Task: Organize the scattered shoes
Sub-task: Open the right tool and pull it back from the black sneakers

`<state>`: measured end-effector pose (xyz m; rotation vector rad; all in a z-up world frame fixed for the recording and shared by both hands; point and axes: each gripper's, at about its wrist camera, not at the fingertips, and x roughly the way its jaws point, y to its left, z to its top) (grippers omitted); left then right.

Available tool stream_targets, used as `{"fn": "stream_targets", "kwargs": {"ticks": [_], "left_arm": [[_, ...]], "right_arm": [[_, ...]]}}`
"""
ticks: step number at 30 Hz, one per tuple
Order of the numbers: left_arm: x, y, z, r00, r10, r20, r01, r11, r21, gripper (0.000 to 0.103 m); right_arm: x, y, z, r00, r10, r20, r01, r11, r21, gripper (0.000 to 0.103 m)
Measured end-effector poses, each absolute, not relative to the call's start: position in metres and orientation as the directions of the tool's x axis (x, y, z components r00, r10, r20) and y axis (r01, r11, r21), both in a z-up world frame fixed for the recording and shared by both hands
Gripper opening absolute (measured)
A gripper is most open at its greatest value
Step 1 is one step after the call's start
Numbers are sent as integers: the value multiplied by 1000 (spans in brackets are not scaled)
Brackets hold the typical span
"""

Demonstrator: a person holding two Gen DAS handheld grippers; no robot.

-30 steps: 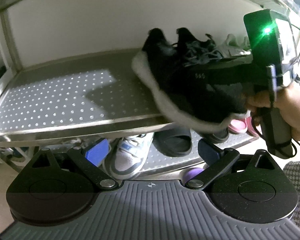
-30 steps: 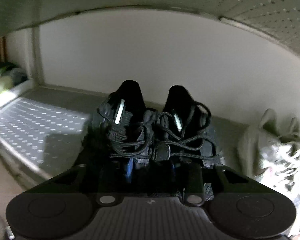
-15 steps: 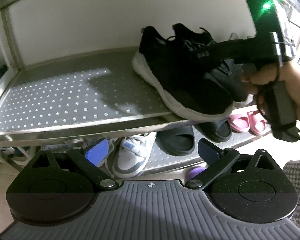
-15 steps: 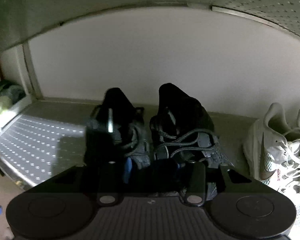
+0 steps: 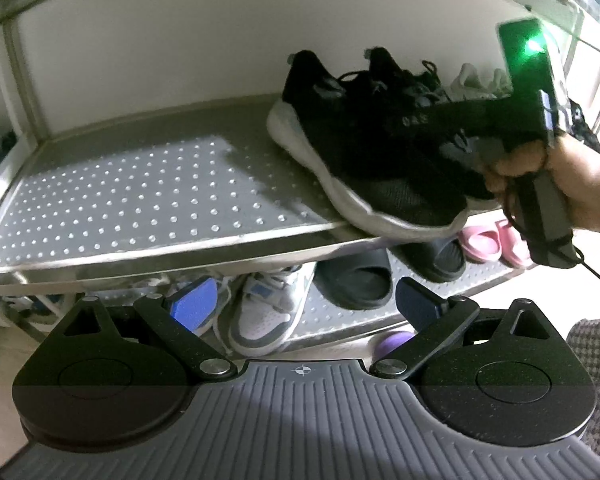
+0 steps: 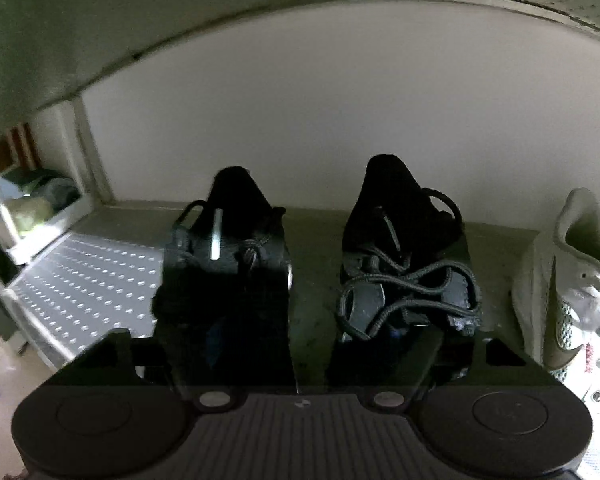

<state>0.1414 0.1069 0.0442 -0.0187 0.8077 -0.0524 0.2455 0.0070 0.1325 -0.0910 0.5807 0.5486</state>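
Observation:
A pair of black sneakers with white soles (image 5: pixel 364 160) rests on the dimpled metal shelf (image 5: pixel 140 200), toes over its front edge. In the right wrist view the two shoes stand apart, the left one (image 6: pixel 228 264) and the right one (image 6: pixel 408 268), heels toward the wall. My right gripper (image 6: pixel 304 344) is open, its fingers spread over the two shoes, with shelf showing between them. It also shows in the left wrist view (image 5: pixel 460 120), held by a hand. My left gripper (image 5: pixel 300 304) is open and empty, in front of the rack below the shelf edge.
White sneakers (image 6: pixel 572 288) stand to the right of the black pair. On the lower shelf are a white and blue sneaker (image 5: pixel 268 308), black slides (image 5: pixel 356 280) and pink slippers (image 5: pixel 496 240). The left part of the shelf is bare metal.
The right gripper lowered the black pair onto the shelf, then opened. The two shoes, pressed together before, now stand apart. The left gripper has not moved.

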Motion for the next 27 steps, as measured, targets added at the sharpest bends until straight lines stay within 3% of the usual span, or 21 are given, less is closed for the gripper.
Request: {"fn": "stream_targets", "kwargs": {"ticks": [6, 19, 22, 24, 27], "left_arm": [[141, 106, 45, 690, -57, -722, 32, 998, -49, 99], [136, 112, 44, 681, -54, -730, 39, 999, -37, 99], [136, 112, 42, 668, -66, -741, 48, 998, -45, 99], [135, 109, 40, 658, -73, -750, 59, 997, -46, 99], [133, 105, 38, 647, -81, -758, 79, 996, -39, 99]], "right_arm": [[220, 49, 124, 814, 320, -485, -457, 868, -194, 26], [247, 37, 122, 916, 25, -400, -120, 970, -213, 24], [252, 36, 122, 902, 54, -429, -129, 981, -147, 38], [256, 33, 124, 886, 98, -453, -151, 985, -83, 55], [256, 8, 135, 859, 163, -486, -193, 981, -12, 64]]}}
